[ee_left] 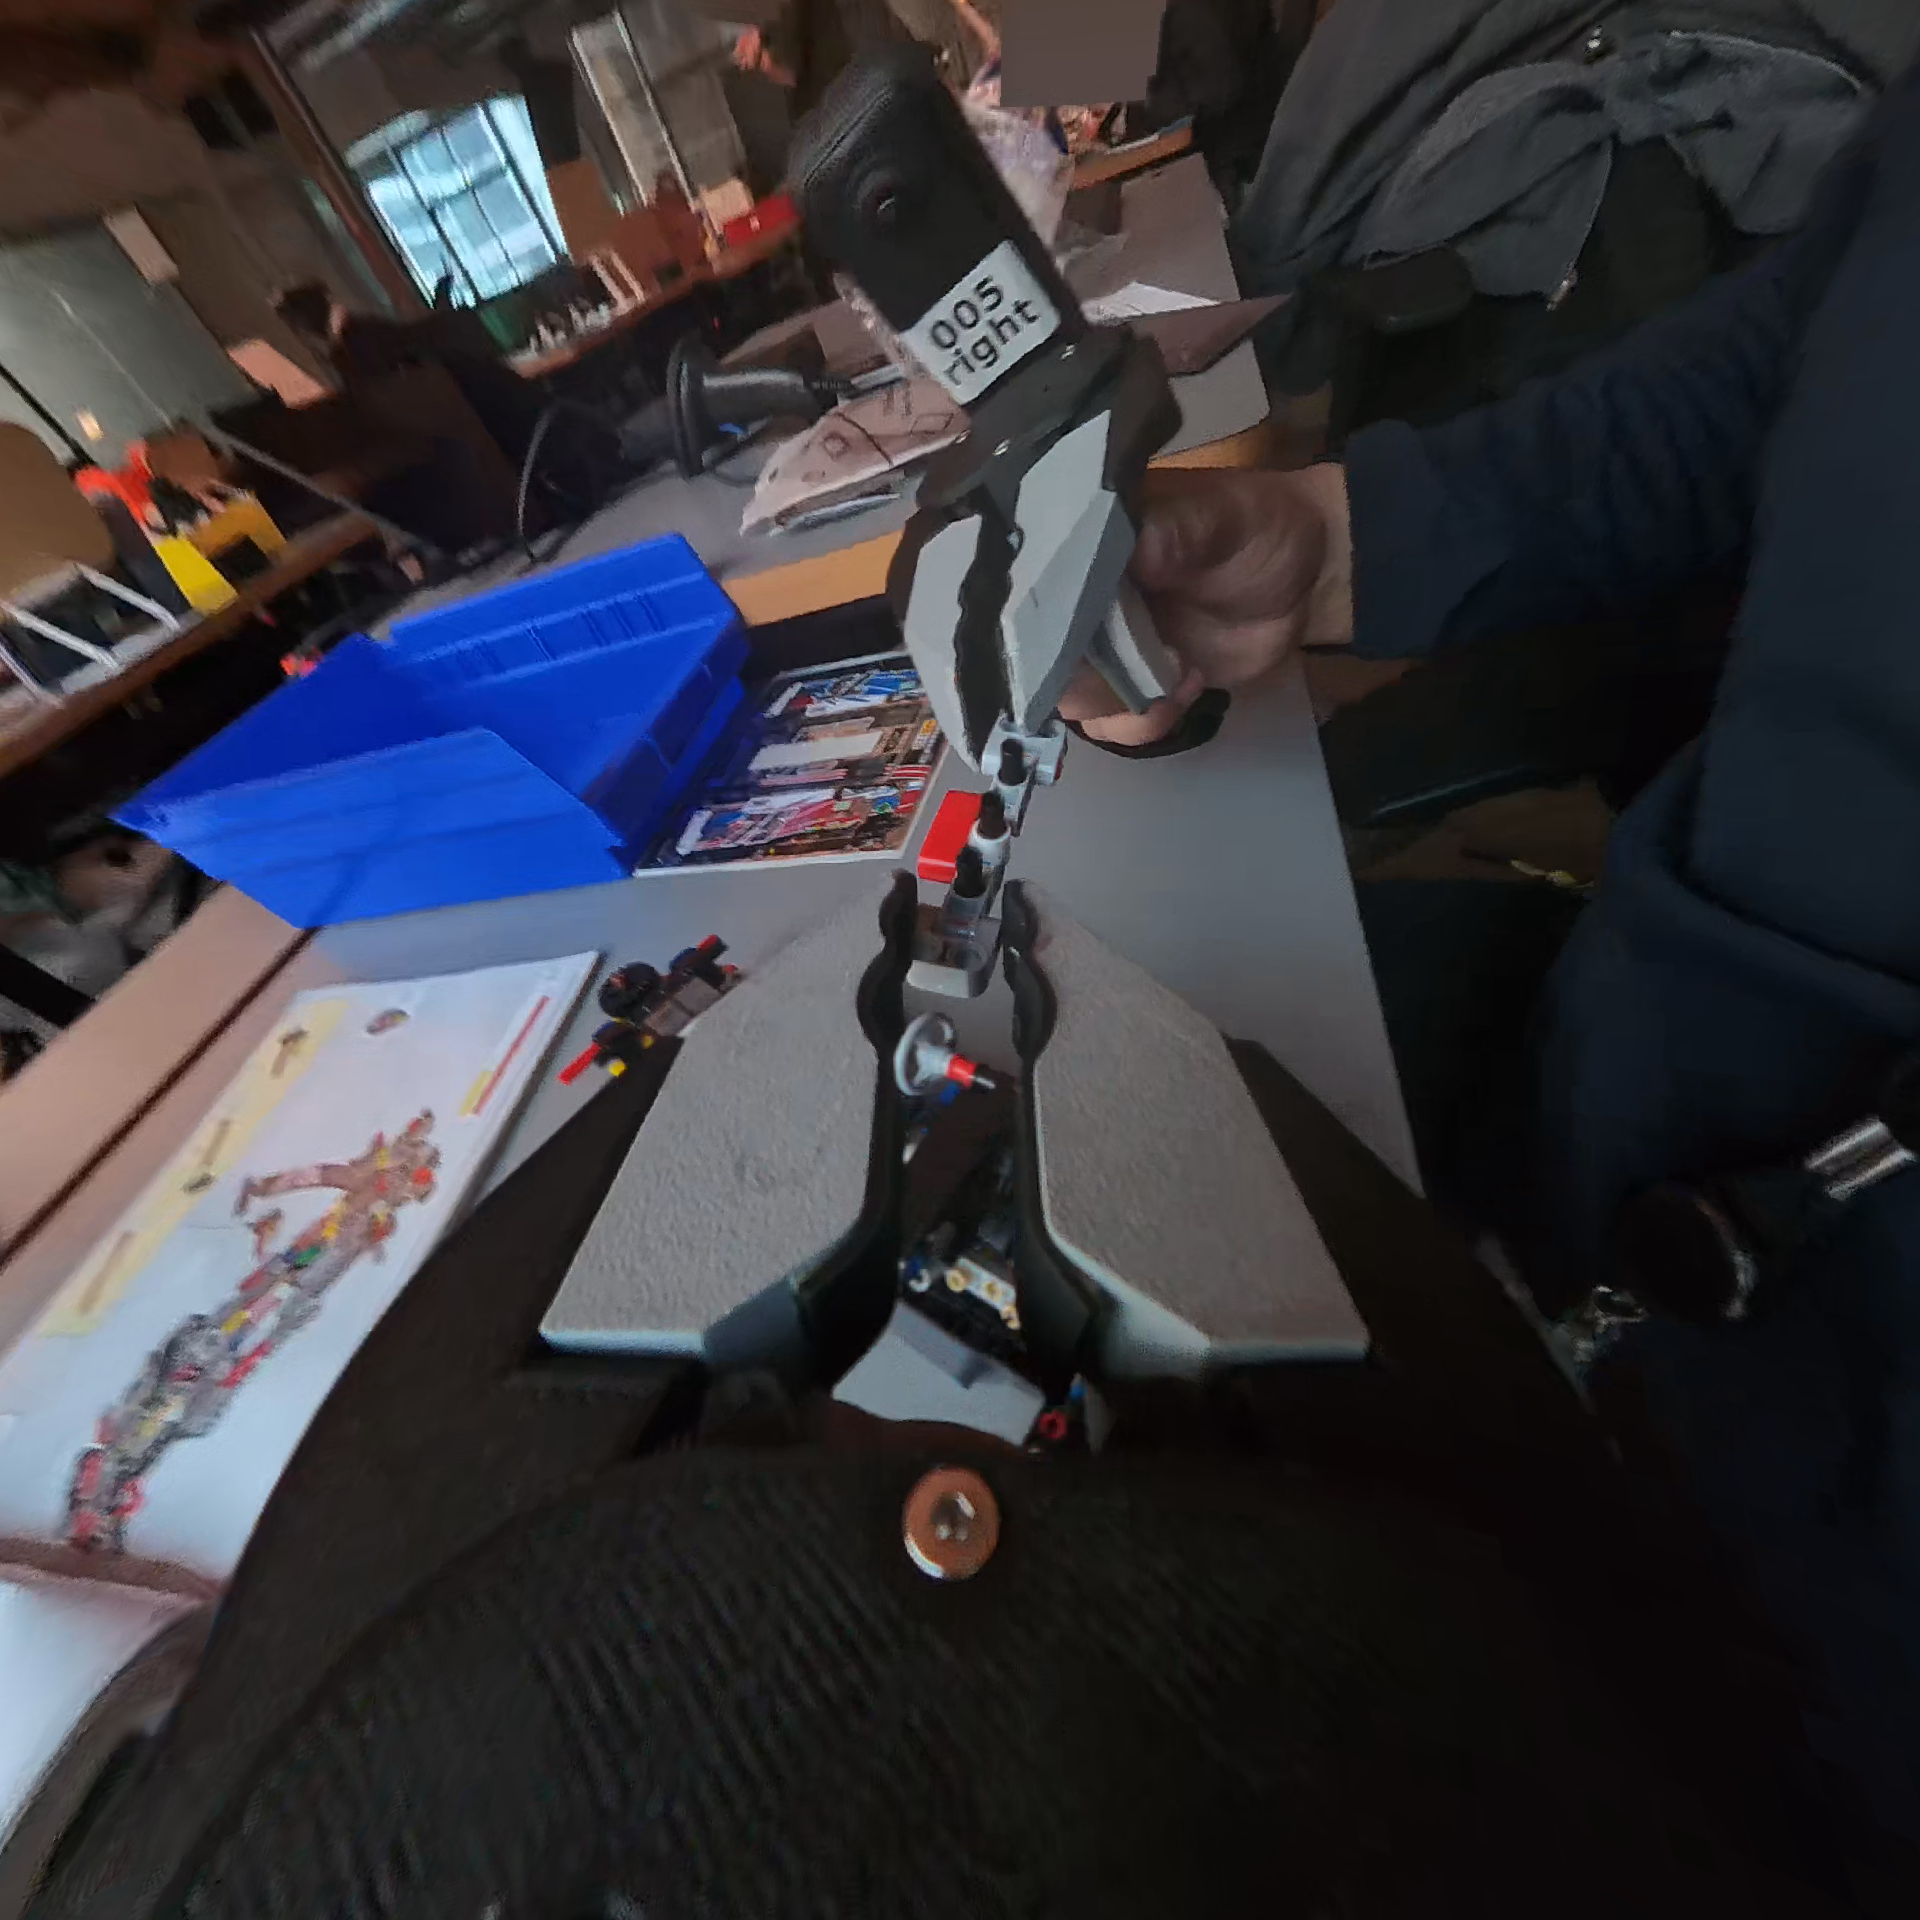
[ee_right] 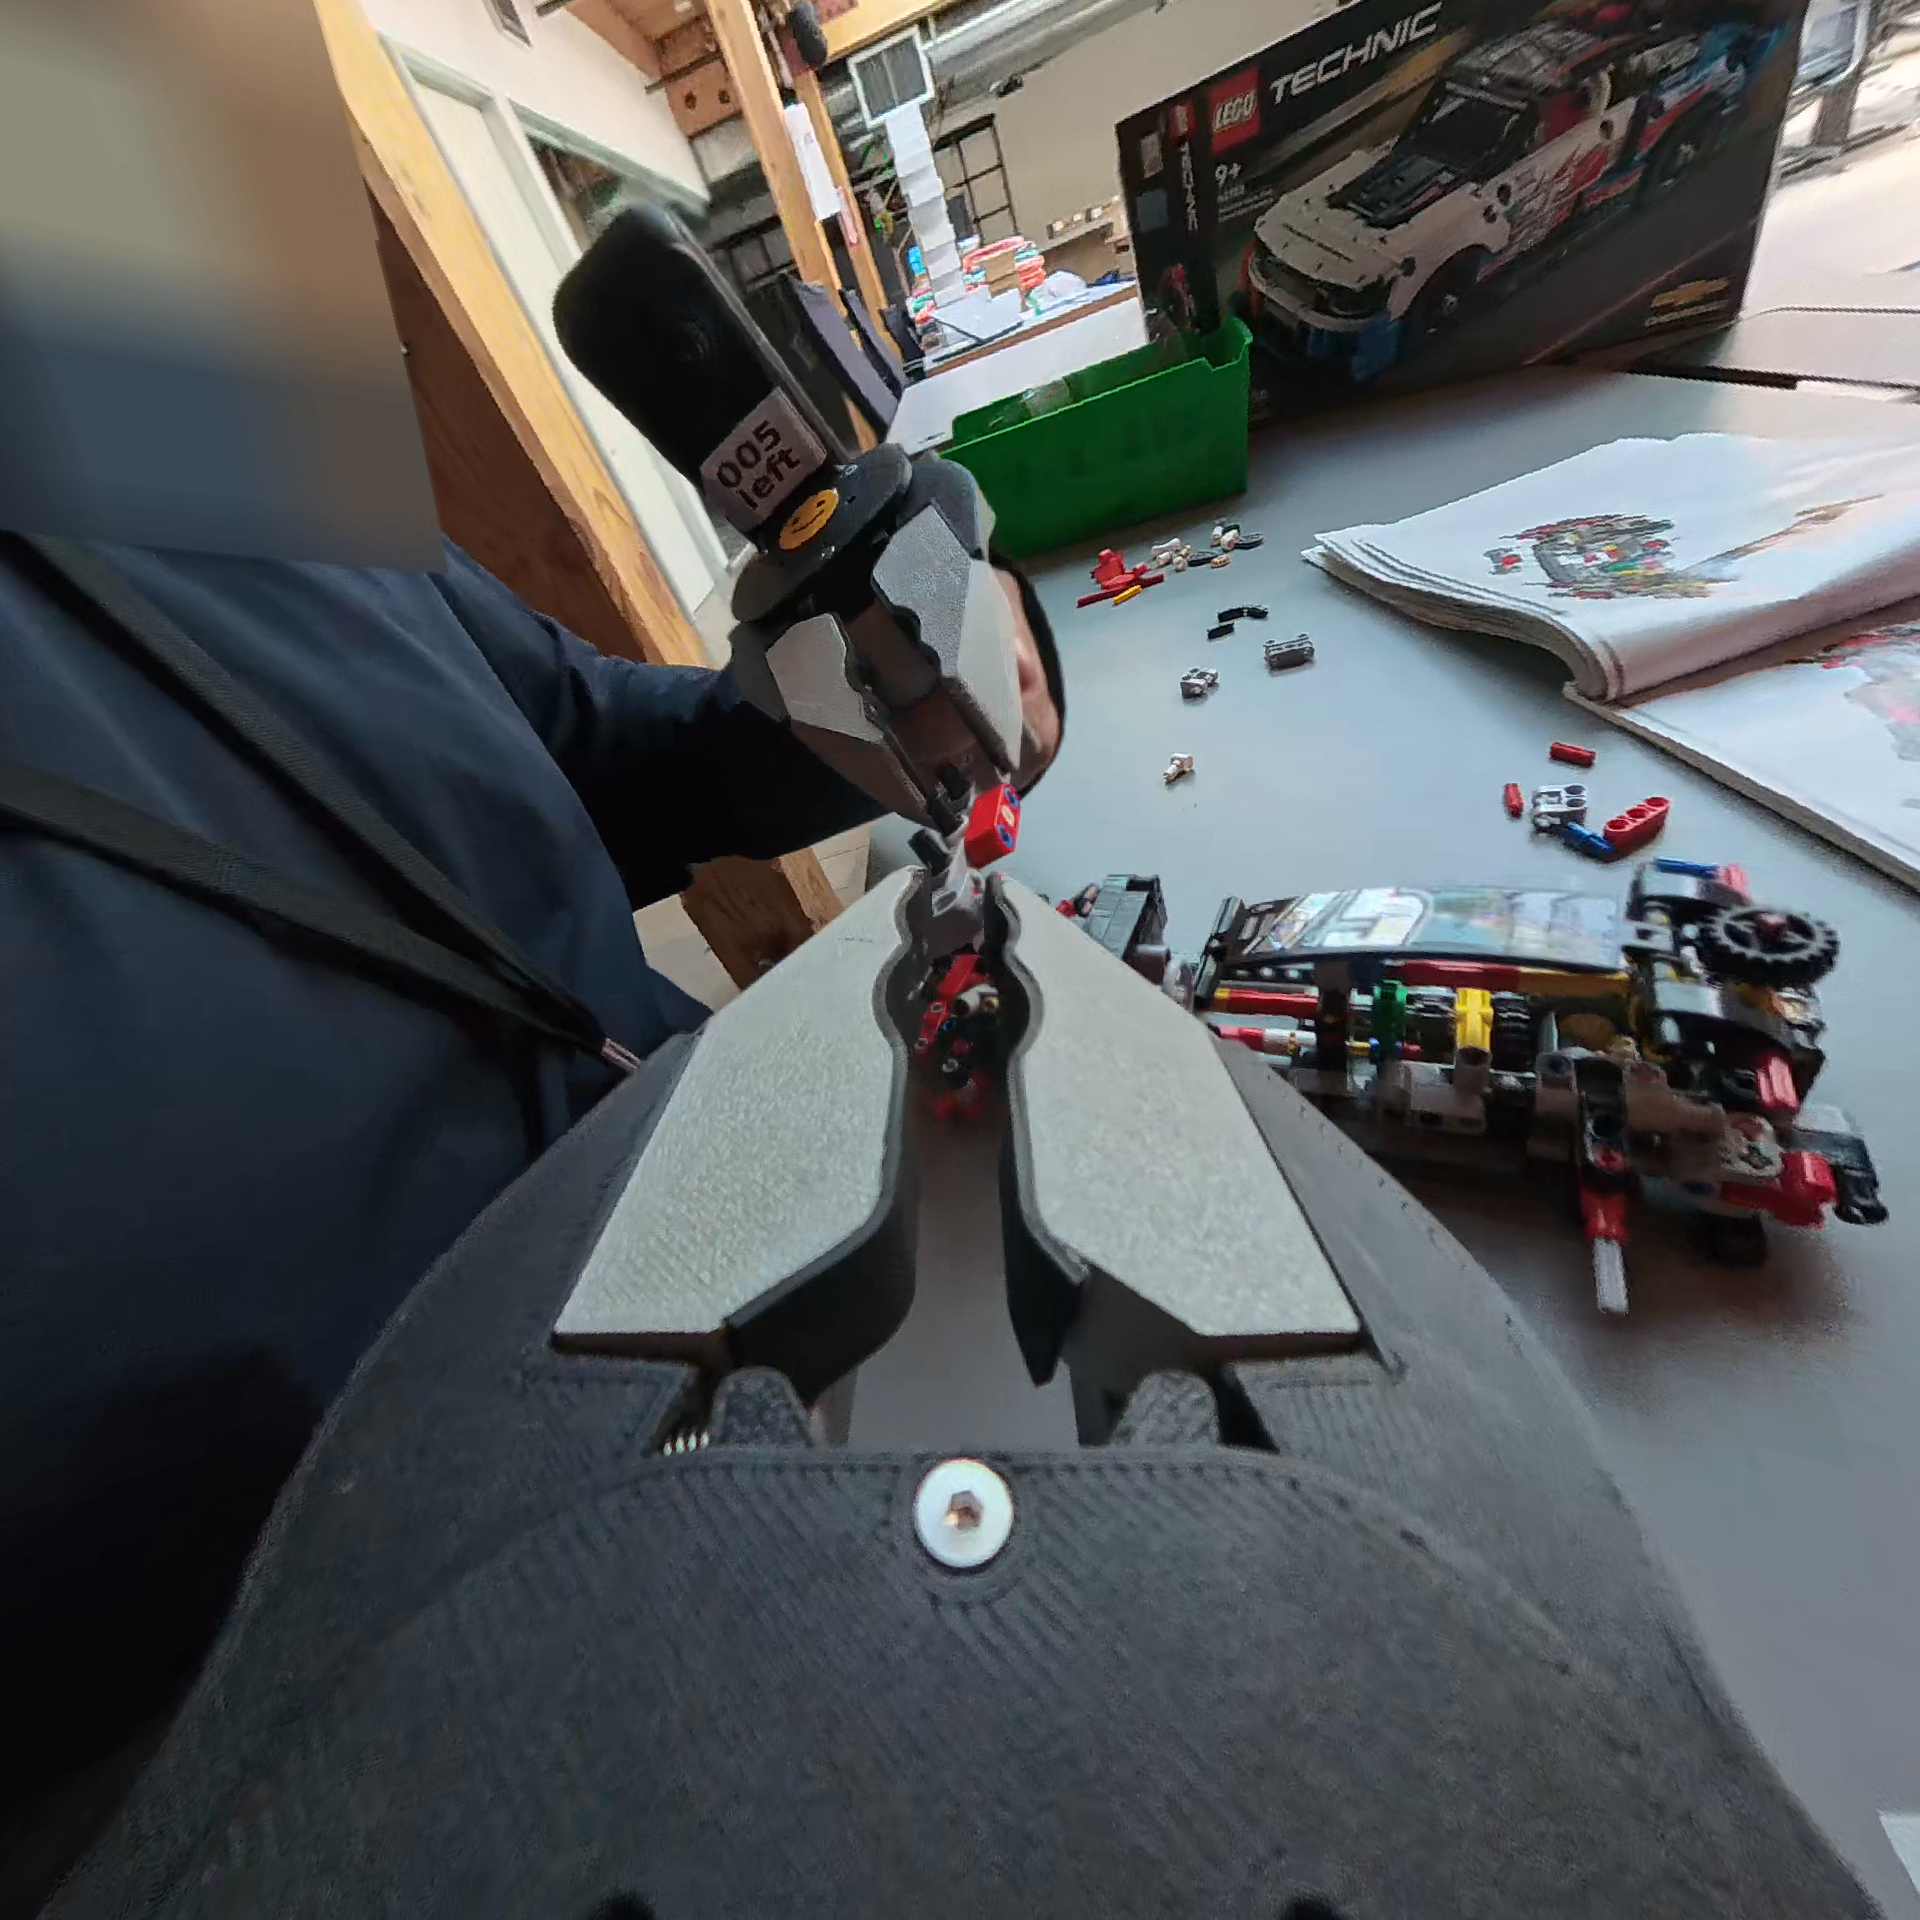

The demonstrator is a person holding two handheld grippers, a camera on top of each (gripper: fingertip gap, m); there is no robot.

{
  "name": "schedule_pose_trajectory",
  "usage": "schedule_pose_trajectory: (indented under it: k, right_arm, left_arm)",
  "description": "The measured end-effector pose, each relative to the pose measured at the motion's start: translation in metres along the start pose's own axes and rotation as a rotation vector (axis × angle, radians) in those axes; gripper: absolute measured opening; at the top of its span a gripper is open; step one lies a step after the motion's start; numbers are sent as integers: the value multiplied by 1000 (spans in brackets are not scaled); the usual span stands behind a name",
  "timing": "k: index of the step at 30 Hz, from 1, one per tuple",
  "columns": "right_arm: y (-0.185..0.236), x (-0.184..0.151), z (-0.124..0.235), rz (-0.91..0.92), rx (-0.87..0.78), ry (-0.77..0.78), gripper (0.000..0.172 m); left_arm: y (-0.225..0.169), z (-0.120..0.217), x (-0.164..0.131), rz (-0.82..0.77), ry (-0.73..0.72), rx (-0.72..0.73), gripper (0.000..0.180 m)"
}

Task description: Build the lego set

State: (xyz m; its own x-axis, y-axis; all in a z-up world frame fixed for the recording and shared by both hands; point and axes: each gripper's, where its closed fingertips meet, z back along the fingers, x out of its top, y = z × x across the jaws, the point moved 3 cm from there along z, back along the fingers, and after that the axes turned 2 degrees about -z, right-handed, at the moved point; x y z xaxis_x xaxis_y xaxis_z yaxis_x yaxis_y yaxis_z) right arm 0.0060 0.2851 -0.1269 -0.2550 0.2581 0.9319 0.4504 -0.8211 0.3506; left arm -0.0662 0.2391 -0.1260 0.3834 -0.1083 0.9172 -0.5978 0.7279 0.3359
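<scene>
Table: grey tabletop [ee_right: 1403, 727].
Post: pale wooden post [ee_right: 520, 416] at the table's left edge.
Window: bright paned window [ee_left: 457, 197] far beyond the table.

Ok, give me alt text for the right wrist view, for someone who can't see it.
Two handheld grippers meet tip to tip above a grey table, both clamped on one small grey and black brick assembly carrying a red block: the right gripper from below, the left gripper from above. A half-built toy car, loose bricks and an open instruction booklet lie to the right.
</scene>
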Motion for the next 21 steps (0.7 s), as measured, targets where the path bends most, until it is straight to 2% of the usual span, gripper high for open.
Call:
schedule_pose_trajectory:
  k: [5, 10, 14, 17, 21]
  right_arm:
    - [-8, 5, -16, -40, 63, 94, 5]
    - [-20, 4, -26, -98, 86, 224, 8]
    - [-19, 1, -28, -146, 148, 316, 15]
    - [-18, -3, -29, -91, 141, 376, 18]
    - [-16, 0, -30, -28, 96, 351, 18]
  left_arm:
    - [6, 19, -2, -221, -95, 24, 14]
    - [14, 25, -15, -427, -78, 70, 14]
    - [16, 27, -18, -480, -90, 81, 14]
    - [15, 27, -20, -467, -95, 70, 13]
    - [14, 26, -17, -425, -109, 55, 14]
